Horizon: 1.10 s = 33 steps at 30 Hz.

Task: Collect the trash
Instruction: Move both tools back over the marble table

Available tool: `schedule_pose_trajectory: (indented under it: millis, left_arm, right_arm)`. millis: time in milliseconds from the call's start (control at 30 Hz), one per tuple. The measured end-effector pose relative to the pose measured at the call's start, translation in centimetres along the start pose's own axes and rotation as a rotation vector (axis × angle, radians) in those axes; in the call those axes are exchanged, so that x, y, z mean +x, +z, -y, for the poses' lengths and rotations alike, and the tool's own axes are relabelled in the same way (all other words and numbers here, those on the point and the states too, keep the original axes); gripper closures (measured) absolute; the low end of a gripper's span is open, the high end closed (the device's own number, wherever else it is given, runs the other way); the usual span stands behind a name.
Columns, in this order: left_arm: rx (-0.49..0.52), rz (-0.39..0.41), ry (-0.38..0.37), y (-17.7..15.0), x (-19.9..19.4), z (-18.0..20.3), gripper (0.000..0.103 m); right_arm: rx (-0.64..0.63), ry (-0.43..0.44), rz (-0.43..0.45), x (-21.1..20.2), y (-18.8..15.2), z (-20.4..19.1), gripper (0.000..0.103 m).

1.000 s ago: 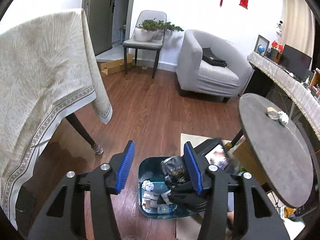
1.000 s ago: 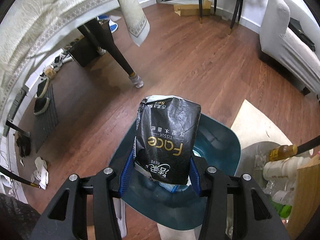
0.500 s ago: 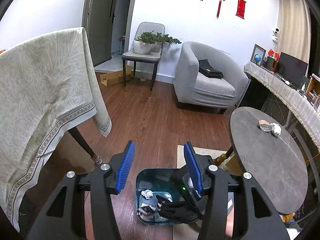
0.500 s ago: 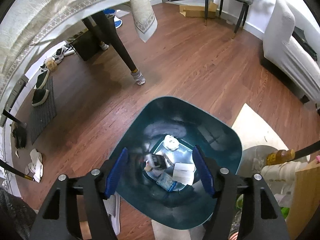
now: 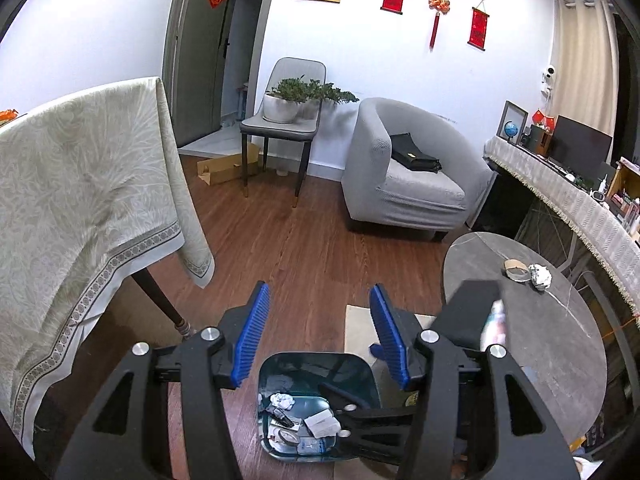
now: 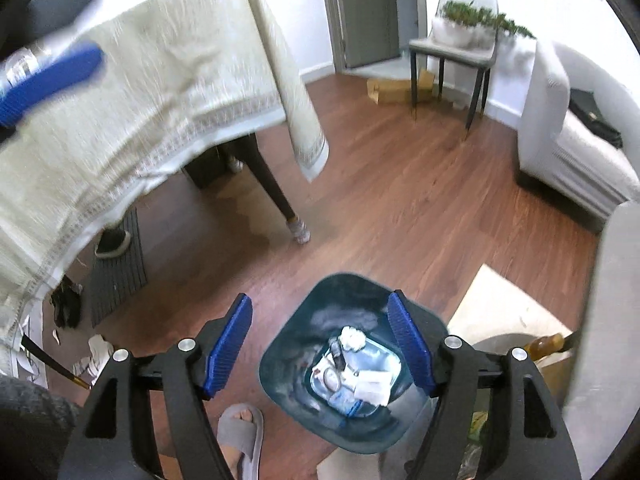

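Note:
A teal trash bin (image 5: pixel 280 364) stands on the wood floor and holds several pieces of trash, among them a crumpled white paper (image 5: pixel 282 401). It also shows in the right wrist view (image 6: pixel 296 344). My left gripper (image 5: pixel 318 336) is open and empty above the bin. My right gripper (image 6: pixel 320 344) is open and empty above the bin too. On the round grey table (image 5: pixel 552 344) lie a tape roll (image 5: pixel 516 269) and a crumpled white wad (image 5: pixel 540 276).
A table with a beige cloth (image 5: pixel 80 208) stands at the left, its leg (image 6: pixel 276 192) near the bin. A grey armchair (image 5: pixel 404 184) and a chair with a plant (image 5: pixel 284 120) stand at the back. A slippered foot (image 6: pixel 240 432) is beside the bin.
My right gripper opened and the black tissue pack it held dropped out of its jaws. Both grippers have since risen away from the bin.

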<state>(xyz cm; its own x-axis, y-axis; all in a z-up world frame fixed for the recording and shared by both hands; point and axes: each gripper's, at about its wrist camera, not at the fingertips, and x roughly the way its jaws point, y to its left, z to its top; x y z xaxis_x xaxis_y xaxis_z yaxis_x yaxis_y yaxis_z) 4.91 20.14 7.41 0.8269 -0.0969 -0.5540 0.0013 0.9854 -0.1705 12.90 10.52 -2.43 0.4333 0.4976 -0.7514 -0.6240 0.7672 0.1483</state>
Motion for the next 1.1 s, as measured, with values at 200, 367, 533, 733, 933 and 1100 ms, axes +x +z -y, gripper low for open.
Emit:
schedule_pose_trajectory:
  millis: [200,367,533,733,933,1100]
  left_arm:
    - [-0.008,0.008,-0.034,0.4,0.0,1.7,0.041]
    - [0.005,0.0,-0.062,0.6,0.9,3.9,0.038]
    - [0.051,0.001,-0.087,0.7,2.0,6.6,0.032]
    - [0.08,-0.007,-0.119,0.9,3.8,9.4,0.024]
    - [0.087,-0.007,-0.161,1.3,5.5,12.3,0.016]
    - [0.106,-0.004,-0.167,1.5,7.2,14.7,0.012]
  right_arm:
    - [-0.001,-0.033,0.094,-4.7,1.1,1.5,0.027]
    - [0.015,-0.094,0.135,-7.5,1.2,4.4,0.025]
    - [0.067,-0.137,0.162,-9.8,0.9,8.6,0.024]
    - [0.124,-0.192,0.193,-11.8,0.1,13.0,0.021]
    - [0.169,-0.256,0.214,-13.5,-1.0,16.8,0.017]
    - [0.209,-0.302,0.222,-14.7,-2.6,19.5,0.016]
